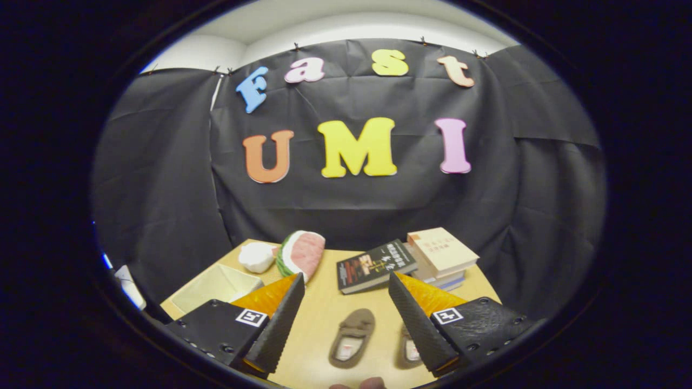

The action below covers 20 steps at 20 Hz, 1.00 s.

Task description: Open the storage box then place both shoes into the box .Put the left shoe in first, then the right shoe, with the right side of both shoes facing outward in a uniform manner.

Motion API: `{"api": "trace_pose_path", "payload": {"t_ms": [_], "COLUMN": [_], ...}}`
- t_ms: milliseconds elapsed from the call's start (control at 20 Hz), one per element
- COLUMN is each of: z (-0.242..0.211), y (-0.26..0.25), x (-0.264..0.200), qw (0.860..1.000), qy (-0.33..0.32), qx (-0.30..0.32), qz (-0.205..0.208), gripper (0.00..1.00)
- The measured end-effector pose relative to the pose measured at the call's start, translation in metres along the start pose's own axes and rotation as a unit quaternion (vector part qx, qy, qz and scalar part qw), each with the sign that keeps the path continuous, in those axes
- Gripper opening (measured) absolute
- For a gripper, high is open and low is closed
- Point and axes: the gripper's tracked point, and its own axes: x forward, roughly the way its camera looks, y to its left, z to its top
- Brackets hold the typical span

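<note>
- Held above the surface (pixel 324 319): hand-held gripper (pixel 346 319), fingers spread wide, nothing between them under pressure.
- Lying on the surface between and just below the fingers: 2 brown shoes, openings up. One shoe (pixel 352 338) in plain sight in the gap; the other shoe (pixel 409 350) right beside it, partly hidden behind the right finger.
- Cannot tell which is left and which is right from this angle.
- Off to the left, beyond the left finger: storage box (pixel 216 286), pale, shallow, inside visible and apparently bare. No lid seen on it, so opening step judged done or not needed.
- Neither shoe in the box yet; both well apart from it.
- Left to do, by judgement: grasp the left shoe, carry it to the box, set it in with right side outward, then repeat with the right shoe.
- Clutter at the far side: watermelon-slice toy (pixel 301 254), white lump (pixel 257 256), dark book (pixel 374 266), stack of books (pixel 442 256).
- Something rounded at the very near edge, possibly a fingertip; too little to tell.
</note>
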Motion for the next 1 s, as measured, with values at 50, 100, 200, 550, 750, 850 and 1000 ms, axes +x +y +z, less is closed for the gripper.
{"api": "trace_pose_path", "payload": {"t_ms": [50,100,200,550,750,850,1000], "z": [-0.016,-0.034,-0.075,-0.175,-0.217,-0.229,-0.245], "y": [-0.014,-0.023,-0.031,-0.019,-0.019,-0.021,-0.021], "x": [0.003,0.010,0.023,0.077,0.101,0.109,0.123], "qw": [1.000,0.999,0.997,0.983,0.969,0.962,0.955], "qy": [0.013,0.031,0.073,0.184,0.246,0.270,0.293], "qx": [0.003,0.006,0.015,0.018,0.020,0.031,0.048], "qz": [-0.010,-0.017,-0.022,-0.001,0.000,-0.008,-0.020], "gripper": [0.95,0.95,0.95,0.95,0.95,0.87,0.61]}}
